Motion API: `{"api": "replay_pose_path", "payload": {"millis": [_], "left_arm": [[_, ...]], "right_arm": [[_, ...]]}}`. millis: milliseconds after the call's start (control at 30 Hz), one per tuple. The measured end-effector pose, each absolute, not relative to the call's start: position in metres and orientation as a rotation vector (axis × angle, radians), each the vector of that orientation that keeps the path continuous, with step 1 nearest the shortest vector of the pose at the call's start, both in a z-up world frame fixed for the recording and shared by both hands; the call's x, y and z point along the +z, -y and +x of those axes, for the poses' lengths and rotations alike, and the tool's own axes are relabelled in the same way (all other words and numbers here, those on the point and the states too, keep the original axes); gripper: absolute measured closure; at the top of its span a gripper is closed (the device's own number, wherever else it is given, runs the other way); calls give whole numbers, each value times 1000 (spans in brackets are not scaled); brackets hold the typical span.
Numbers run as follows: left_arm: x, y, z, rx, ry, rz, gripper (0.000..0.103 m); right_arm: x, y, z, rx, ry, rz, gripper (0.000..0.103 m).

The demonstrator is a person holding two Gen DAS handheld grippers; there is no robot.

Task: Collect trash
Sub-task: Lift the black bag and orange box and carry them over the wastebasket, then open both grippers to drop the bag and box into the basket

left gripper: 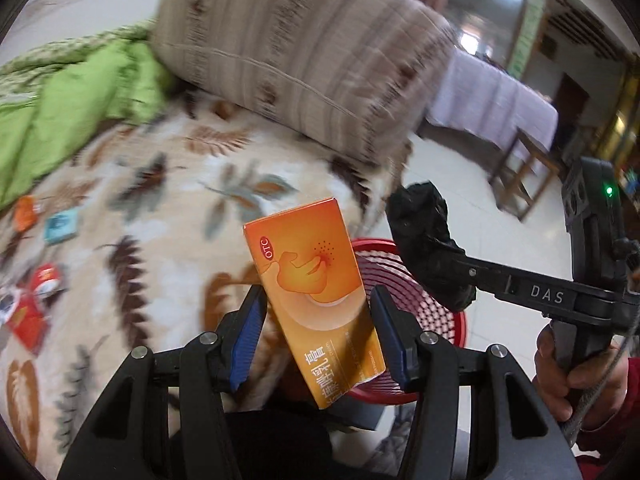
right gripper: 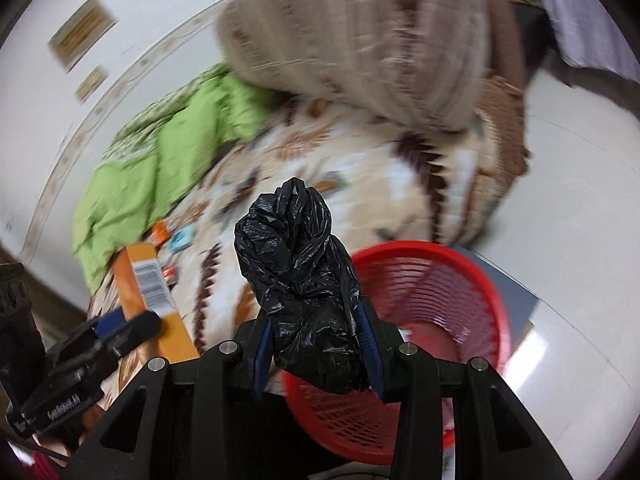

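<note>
Flanking red basket (right gripper: 420,320): leaf-print bed (left gripper: 160,200), tiled floor (right gripper: 580,200).

Small bed items (left gripper: 44,252) — blurred, unreadable

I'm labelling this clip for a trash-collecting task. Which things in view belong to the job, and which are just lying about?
Part of the job:
- orange box, held in the left gripper
- crumpled black bag, held in the right gripper
- red basket
- small packets left on the bed

Just lying about:
- leaf-print blanket
- green quilt
- striped pillow
</note>
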State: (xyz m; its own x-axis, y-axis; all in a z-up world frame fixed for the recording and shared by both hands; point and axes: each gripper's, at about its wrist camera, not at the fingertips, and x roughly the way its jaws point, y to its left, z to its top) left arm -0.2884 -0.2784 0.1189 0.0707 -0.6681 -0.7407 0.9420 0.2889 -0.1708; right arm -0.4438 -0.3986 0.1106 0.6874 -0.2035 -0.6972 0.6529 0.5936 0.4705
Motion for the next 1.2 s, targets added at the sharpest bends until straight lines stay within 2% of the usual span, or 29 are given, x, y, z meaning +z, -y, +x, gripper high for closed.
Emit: {"api": "replay_pose_path", "payload": {"millis": [200, 267, 300, 700, 1200], "left_arm": [[101, 311, -301, -1301, -888, 447, 48], [101, 312, -297, -1288, -896, 435, 36], [102, 310, -295, -1280, -895, 424, 34], [111, 276, -267, -1187, -881, 353, 34], [121, 156, -177, -876, -859, 167, 34]], "right_arm": [[97, 415, -464, -611, -649, 823, 58], [92, 421, -469, -628, -649, 848, 48], [91, 422, -469, -627, -646, 859, 46], [103, 416, -449, -569, -631, 824, 44], [116, 351, -328, -279, -697, 666, 41]]}}
